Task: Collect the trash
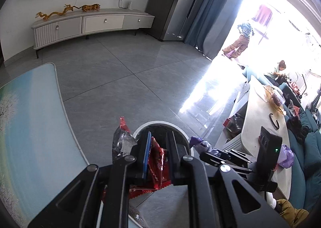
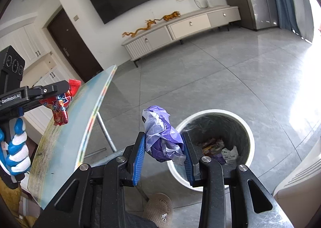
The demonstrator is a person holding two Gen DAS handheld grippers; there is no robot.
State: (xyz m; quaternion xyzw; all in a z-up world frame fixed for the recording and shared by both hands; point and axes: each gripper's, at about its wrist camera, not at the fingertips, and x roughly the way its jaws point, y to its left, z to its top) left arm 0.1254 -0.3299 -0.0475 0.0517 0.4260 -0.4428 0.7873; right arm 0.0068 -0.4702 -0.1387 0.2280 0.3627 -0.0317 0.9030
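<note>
The left gripper (image 1: pixel 158 147) pinches a red snack wrapper (image 1: pixel 157 164) between its fingers, above the near rim of the white trash bin (image 1: pixel 160 123); the right gripper (image 2: pixel 163 148) clamps a crumpled purple plastic bag (image 2: pixel 160 133) just left of the bin, which already contains wrappers (image 2: pixel 213 145).

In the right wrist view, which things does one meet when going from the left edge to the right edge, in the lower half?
Gloved hand → red snack wrapper → folding table → purple plastic bag → trash bin.
</note>
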